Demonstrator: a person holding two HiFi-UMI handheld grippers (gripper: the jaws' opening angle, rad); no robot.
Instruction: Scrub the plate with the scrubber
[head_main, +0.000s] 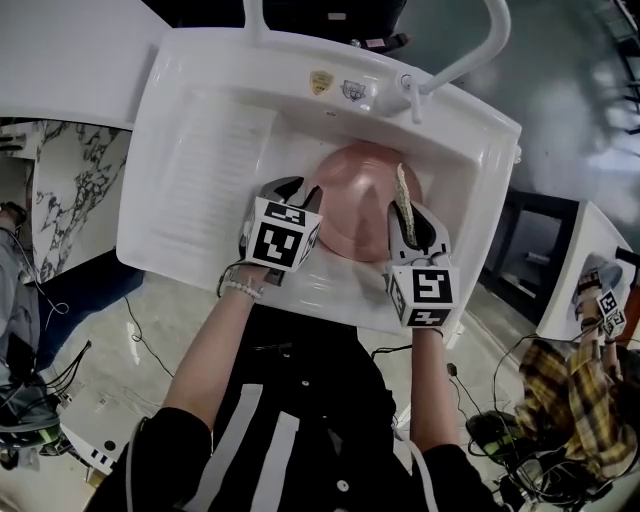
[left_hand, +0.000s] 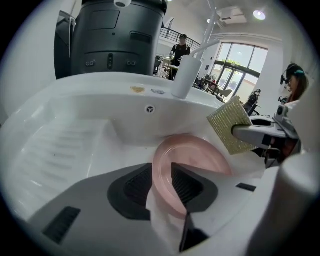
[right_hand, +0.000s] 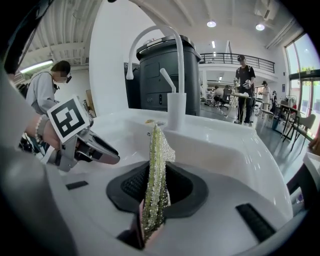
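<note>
A pink plate (head_main: 360, 195) lies in the basin of the white sink (head_main: 200, 150). My left gripper (head_main: 300, 190) is at the plate's left edge. In the left gripper view the plate's rim (left_hand: 200, 155) runs between the jaws of this gripper (left_hand: 162, 182), which stand apart and do not clearly clamp it. My right gripper (head_main: 415, 215) hovers at the plate's right side, shut on a yellow-green scrubber (head_main: 404, 205) that stands on edge. The scrubber (right_hand: 156, 175) fills the gap between the right jaws (right_hand: 155, 190). It also shows in the left gripper view as a scrubber pad (left_hand: 231, 125) just above the plate.
The white faucet (head_main: 470, 50) curves over the sink's back right, with a lever handle (head_main: 412, 95) beside it. A ribbed draining area (head_main: 215, 150) takes the sink's left half. A dark bin (right_hand: 162, 75) stands behind the sink. People stand in the background.
</note>
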